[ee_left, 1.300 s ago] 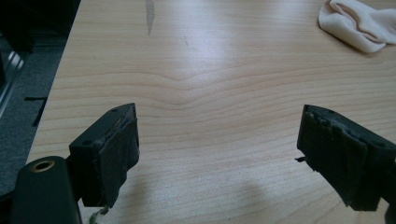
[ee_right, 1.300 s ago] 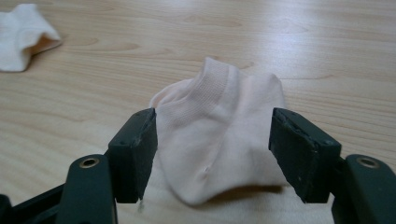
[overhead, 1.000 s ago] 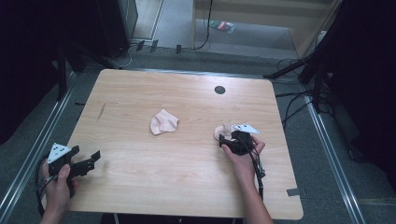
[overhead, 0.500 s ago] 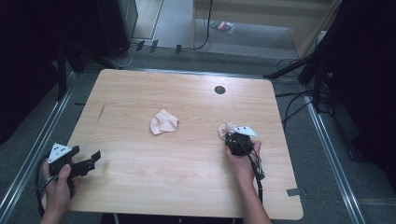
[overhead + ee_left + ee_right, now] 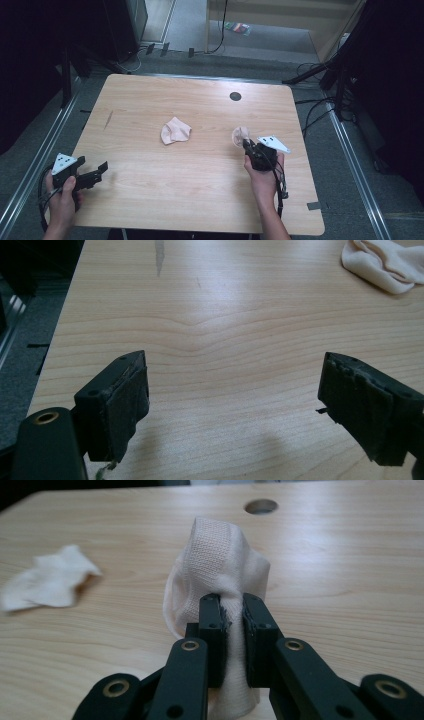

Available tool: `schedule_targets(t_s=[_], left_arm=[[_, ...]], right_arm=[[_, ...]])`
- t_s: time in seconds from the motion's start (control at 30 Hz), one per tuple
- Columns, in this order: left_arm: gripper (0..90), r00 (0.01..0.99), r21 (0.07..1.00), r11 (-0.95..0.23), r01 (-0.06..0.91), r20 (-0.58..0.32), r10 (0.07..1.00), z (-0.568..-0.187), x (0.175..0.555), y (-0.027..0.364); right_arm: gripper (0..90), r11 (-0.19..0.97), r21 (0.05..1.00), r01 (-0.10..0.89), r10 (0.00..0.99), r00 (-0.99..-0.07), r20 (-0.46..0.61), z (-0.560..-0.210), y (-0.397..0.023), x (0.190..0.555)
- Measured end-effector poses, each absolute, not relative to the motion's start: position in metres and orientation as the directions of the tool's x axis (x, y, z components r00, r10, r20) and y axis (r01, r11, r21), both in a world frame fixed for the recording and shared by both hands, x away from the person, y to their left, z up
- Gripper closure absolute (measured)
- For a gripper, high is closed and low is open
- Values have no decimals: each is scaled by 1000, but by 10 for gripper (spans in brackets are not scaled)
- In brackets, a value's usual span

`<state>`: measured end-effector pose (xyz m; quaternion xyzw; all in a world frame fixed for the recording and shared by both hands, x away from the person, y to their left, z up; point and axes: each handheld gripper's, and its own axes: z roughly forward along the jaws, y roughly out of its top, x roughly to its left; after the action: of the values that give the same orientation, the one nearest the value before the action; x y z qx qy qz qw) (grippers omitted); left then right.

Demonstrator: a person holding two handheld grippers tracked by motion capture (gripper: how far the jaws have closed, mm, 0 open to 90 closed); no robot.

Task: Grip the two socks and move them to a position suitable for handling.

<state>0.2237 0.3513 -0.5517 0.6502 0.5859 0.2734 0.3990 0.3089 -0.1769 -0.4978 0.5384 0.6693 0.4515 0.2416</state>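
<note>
The right tool [image 5: 232, 611] has just been closing its two black jaws, and now they pinch a pale pink sock [image 5: 220, 565] that bunches up and sticks out past the tips. The left tool [image 5: 235, 405] has its jaws wide apart with nothing between them, just the bare wooden counter [image 5: 225, 335] under it. Another pale sock [image 5: 175, 131] lies flat on the counter, well apart from both tools, ahead of the left one and off to the side of the right one.

The right gripper [image 5: 232, 615] has just closed its jaws on the sock [image 5: 220, 560], lifting it.
</note>
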Motion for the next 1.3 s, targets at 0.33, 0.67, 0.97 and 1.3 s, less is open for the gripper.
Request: schedule_targets(t_s=[0.33, 0.67, 0.97, 1.3], left_arm=[[137, 157, 842, -5, 539, -95, 983, -551, 223, 350], [137, 168, 855, -59, 516, -33, 985, -546, 219, 338], [137, 291, 881, -118, 458, -23, 957, -529, 207, 278], [137, 336, 859, -108, 501, -78, 939, -529, 205, 228]], right_arm=[[815, 61, 878, 475, 892, -421, 165, -480, -142, 265], [814, 146, 849, 509, 833, -525, 172, -496, -95, 231], [814, 228, 821, 523, 806, -575, 142, -518, -61, 220], [535, 205, 835, 511, 837, -533, 121, -518, -57, 214]])
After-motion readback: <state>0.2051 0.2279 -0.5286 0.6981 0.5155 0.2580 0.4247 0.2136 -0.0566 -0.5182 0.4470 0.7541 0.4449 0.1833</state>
